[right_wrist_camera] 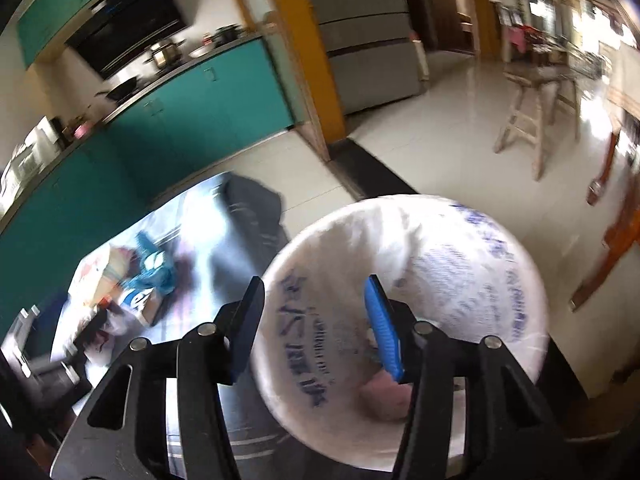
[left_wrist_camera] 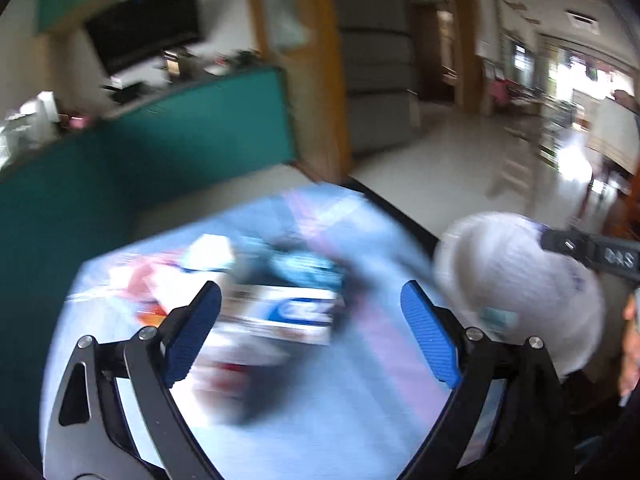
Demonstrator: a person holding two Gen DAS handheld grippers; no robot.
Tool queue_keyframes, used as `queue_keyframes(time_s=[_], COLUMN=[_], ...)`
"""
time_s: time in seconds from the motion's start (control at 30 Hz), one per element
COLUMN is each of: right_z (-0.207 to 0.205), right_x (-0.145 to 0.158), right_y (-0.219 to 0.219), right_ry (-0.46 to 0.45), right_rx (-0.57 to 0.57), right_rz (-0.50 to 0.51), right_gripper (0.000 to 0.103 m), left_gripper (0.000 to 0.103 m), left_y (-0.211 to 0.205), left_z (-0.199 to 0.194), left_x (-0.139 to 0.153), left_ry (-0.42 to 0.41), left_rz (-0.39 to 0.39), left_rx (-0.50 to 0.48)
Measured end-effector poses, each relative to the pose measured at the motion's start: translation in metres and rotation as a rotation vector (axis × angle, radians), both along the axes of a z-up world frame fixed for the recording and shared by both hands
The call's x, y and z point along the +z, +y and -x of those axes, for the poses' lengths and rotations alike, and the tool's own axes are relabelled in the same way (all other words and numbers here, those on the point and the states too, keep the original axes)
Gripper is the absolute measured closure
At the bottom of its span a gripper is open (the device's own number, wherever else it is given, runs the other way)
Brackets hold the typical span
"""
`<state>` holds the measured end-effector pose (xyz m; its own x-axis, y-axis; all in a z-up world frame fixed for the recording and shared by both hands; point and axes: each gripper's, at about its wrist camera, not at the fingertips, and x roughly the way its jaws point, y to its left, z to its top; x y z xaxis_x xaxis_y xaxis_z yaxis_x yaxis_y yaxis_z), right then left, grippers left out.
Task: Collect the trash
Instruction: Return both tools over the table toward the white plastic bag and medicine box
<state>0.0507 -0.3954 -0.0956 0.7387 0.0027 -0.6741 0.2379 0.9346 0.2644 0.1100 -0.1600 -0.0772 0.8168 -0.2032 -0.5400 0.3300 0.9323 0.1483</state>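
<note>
White bag [right_wrist_camera: 404, 320]: blue print on inner wall, looks like Chinese characters, too blurred to read. Same bag in left view [left_wrist_camera: 516, 280]: blue marks near right edge, unreadable.
Right gripper body [left_wrist_camera: 600, 254], seen from left wrist: white letters, "DAS" or "QAS", first letter uncertain.
Box [right_wrist_camera: 138, 300] in pile at table's left edge: white letters on blue, "Le" partly readable. Same box, left view [left_wrist_camera: 288, 312]: blue-white logo, motion-smeared, unreadable.
</note>
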Motion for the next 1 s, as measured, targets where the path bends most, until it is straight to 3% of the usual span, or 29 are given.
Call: queue_keyframes(time_s=[0.1, 0.23, 0.33, 0.43, 0.63, 0.73, 0.83, 1.0], right_z=[-0.015, -0.050, -0.084, -0.120, -0.163, -0.166, -0.152, -0.119], right_x=[0.001, 0.002, -0.002, -0.010, -0.048, -0.055, -0.056, -0.055], right_y=[0.029, 0.079, 0.110, 0.136, 0.158, 0.164, 0.178, 0.189], right_ry=[-0.011, -0.039, -0.063, -0.067, 0.094, 0.137, 0.155, 0.181], right_rx=[0.079, 0.196, 0.279, 0.329, 0.281, 0.337, 0.405, 0.520], right_rz=[0.019, 0.068, 0.042, 0.008, 0.056, 0.032, 0.104, 0.140], right_gripper=[0.048, 0.047, 0.047, 0.047, 0.047, 0.047, 0.047, 0.047], left_gripper=[0.010, 0.010, 0.010, 0.010, 0.009, 0.009, 0.009, 0.009], left_y=[0.041, 0.098, 0.135, 0.162, 0.172, 0.169, 0.172, 0.181], left_z=[-0.013, -0.027, -0.038, -0.049, -0.049, -0.046, -0.046, -0.044], left_x=[-0.001, -0.011, -0.027, -0.034, -0.040, -0.042, -0.041, -0.037], left_ry=[-0.006, 0.039, 0.103, 0.160, 0.167, 0.178, 0.183, 0.184], left_rz=[0.005, 0.089, 0.159, 0.223, 0.201, 0.194, 0.196, 0.227], left_rx=[0.081, 0.186, 0.264, 0.279, 0.293, 0.286, 0.286, 0.288])
